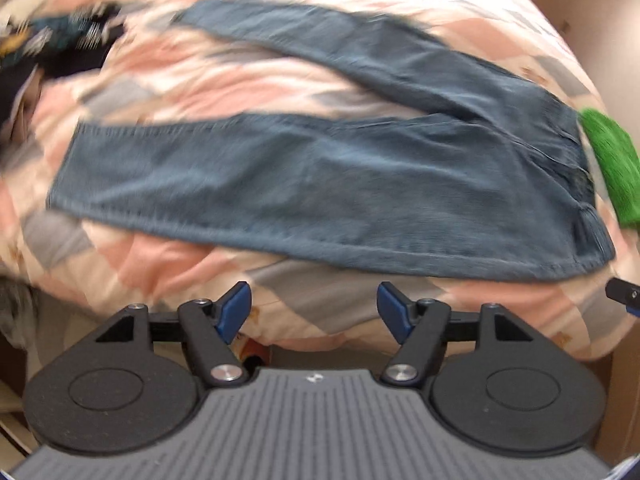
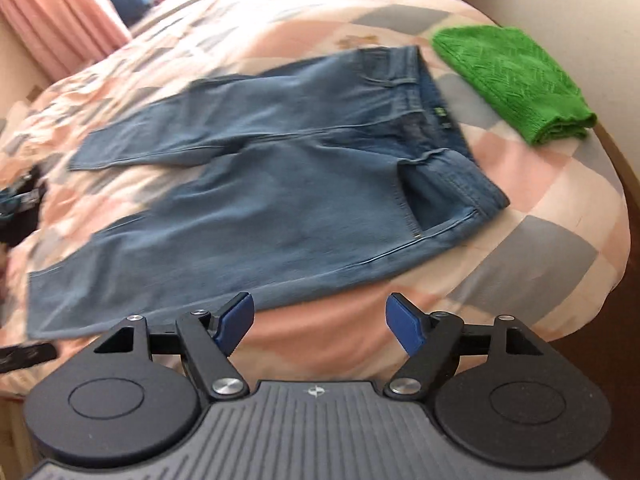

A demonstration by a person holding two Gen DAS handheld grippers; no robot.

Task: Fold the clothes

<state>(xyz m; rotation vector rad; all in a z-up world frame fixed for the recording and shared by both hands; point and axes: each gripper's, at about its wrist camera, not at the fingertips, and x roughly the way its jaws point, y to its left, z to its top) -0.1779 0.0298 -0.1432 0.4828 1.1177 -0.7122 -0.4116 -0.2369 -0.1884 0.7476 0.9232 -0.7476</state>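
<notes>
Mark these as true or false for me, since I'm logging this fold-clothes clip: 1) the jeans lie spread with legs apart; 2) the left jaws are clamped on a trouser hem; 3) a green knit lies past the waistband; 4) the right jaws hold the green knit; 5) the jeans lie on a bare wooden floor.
1. True: the jeans lie flat, their two legs splayed apart.
2. False: the left gripper is open and empty, short of the denim.
3. True: the folded green knit lies beside the waistband end.
4. False: the right gripper is open, holding nothing.
5. False: they lie on a pink and grey checked quilt.
</notes>
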